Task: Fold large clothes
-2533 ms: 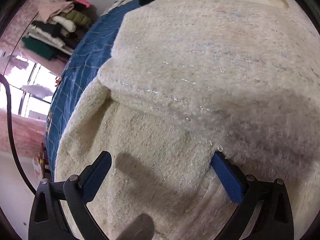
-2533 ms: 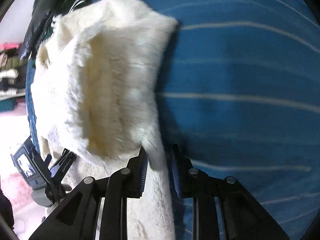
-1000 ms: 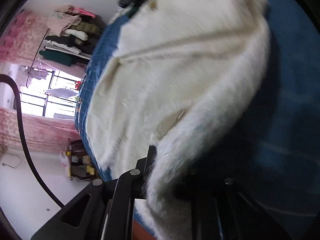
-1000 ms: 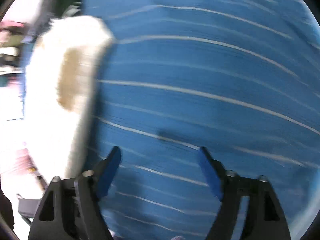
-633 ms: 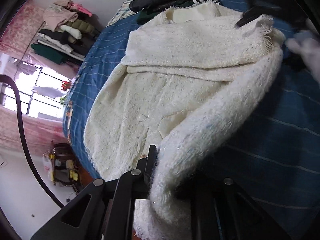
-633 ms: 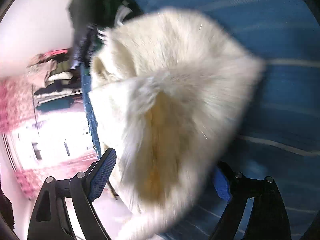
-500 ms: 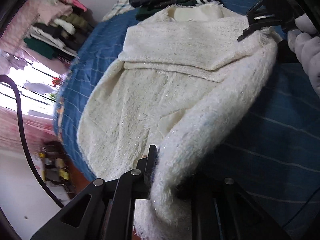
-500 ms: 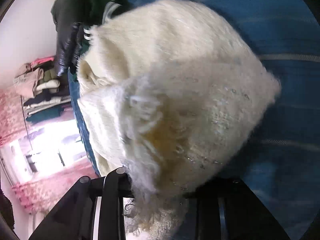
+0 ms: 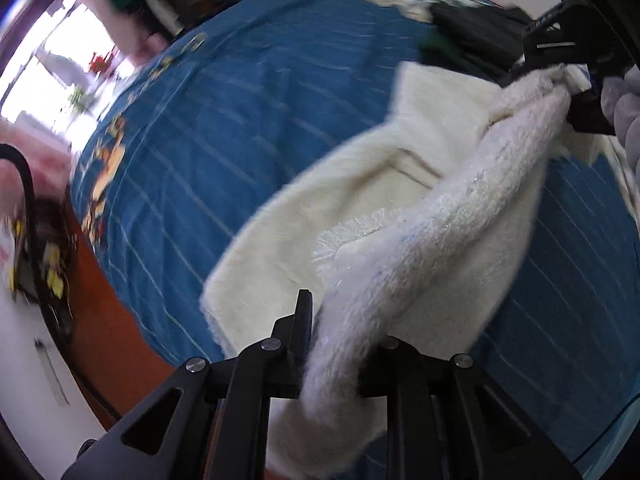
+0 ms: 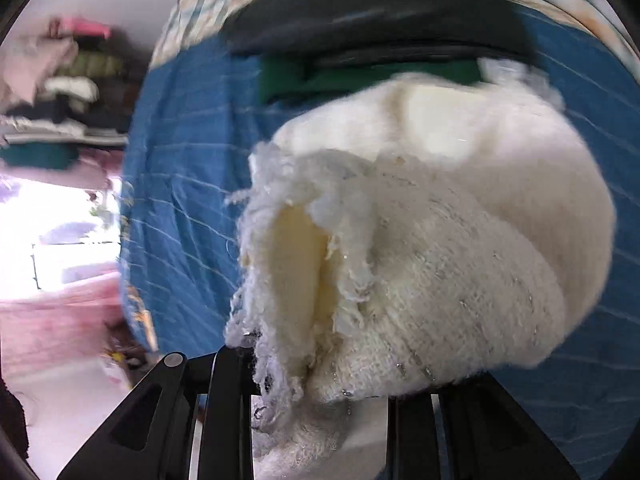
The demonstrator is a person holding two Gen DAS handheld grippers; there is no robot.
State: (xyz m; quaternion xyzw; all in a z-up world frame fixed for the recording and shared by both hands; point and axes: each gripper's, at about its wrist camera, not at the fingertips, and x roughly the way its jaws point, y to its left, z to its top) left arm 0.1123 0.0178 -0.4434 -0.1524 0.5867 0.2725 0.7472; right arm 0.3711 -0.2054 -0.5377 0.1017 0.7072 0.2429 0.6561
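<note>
A fuzzy cream-white sweater lies on a blue striped bedspread. My left gripper is shut on one end of its bunched edge, near the bed's front. The edge stretches as a taut roll up to my right gripper, seen at the upper right, which is shut on the other end. In the right wrist view the sweater fills the middle, bunched with a frayed hem, clamped in the right gripper. The held edge is lifted above the rest of the garment.
Dark and green clothes are piled at the head of the bed behind the sweater. Folded clothes sit on shelves to the left. A bright window and the bed's orange-brown side are on the left.
Both grippers have swung left with the sweater edge held between them. The garment now lies further right on the bedspread and more bare blue bed shows on the left.
</note>
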